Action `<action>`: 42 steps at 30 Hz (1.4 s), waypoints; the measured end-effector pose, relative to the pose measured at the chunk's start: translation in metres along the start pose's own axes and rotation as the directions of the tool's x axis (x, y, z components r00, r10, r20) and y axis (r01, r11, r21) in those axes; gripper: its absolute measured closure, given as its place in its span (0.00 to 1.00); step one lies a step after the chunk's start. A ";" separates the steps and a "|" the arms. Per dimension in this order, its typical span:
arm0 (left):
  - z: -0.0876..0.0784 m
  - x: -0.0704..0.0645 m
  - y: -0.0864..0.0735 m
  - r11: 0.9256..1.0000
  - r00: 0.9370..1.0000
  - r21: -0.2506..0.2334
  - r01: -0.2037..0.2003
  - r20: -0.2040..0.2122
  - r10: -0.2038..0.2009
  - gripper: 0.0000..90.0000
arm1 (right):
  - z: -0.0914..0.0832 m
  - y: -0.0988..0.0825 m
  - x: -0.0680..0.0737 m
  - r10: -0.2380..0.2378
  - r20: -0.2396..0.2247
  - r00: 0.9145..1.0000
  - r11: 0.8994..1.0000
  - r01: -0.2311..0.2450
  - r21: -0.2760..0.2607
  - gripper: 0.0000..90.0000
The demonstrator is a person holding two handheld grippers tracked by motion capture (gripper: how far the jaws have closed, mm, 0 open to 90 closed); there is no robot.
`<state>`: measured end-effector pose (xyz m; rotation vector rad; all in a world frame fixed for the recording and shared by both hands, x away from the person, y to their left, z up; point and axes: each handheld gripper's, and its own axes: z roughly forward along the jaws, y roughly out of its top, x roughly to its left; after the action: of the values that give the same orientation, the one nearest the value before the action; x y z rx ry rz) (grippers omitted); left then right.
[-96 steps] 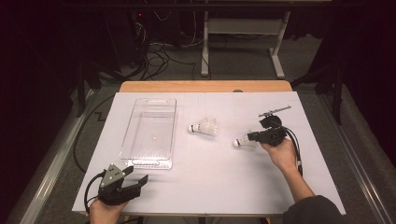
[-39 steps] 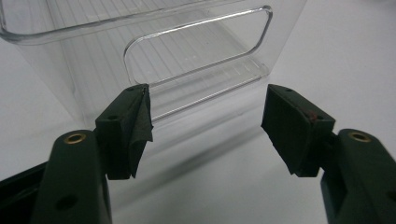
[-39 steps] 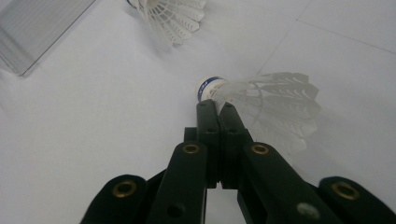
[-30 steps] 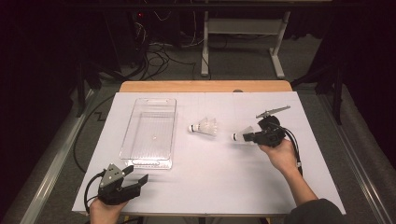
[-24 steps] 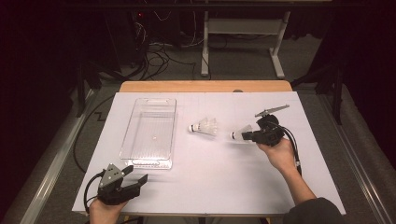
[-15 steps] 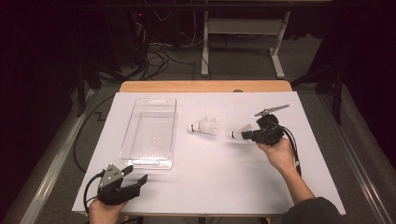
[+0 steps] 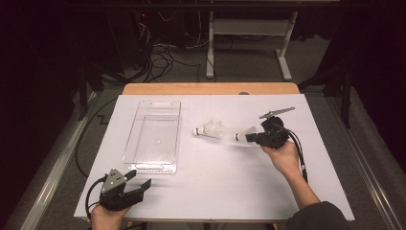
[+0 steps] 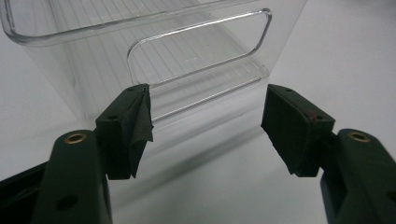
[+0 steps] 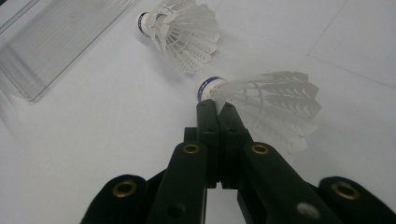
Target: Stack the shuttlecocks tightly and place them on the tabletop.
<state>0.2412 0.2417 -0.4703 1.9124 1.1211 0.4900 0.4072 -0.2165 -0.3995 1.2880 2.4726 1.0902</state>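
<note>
A: Shuttlecock (image 9: pixel 261 100) first: your right gripper (image 9: pixel 215 108) is pinching it, jaws pressed tight on the feather skirt just behind the cork, holding it near the right side of the white surface (image 7: pixel 215 182).

B: And how is it going to handle?

A: It is looking very light and fragile. The feathers are thin and will likely bend or crush, so you are better off gripping by the cork or the stiff stems beside it, and gently.

B: Which way is it pointing?

A: Its long axis is lying roughly level, cork toward the clear tray (image 7: pixel 154 134), skirt flaring back toward your hand. Your left gripper (image 8: pixel 205 126) is waiting just before the tray's near end, jaws spread wide on nothing.

B: Anything beyond it?

A: A second shuttlecock (image 7: pixel 209 130) is lying on its side between yours and the tray, cork also facing the tray.
</note>
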 end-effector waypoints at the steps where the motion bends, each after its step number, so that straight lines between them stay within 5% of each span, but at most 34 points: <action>1: 0.000 0.000 0.000 1.000 1.000 -0.002 0.001 0.000 -0.001 0.38 | 0.000 0.000 0.000 -0.001 0.000 1.000 1.000 0.001 -0.001 1.00; 42: -0.002 0.000 -0.001 1.000 1.000 -0.005 0.001 -0.005 -0.001 0.38 | 0.014 0.012 0.009 -0.007 -0.008 1.000 1.000 0.007 -0.025 1.00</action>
<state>0.2398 0.2431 -0.4700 1.9074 1.1229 0.4966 0.4152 -0.1981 -0.3998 1.2693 2.4597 1.1233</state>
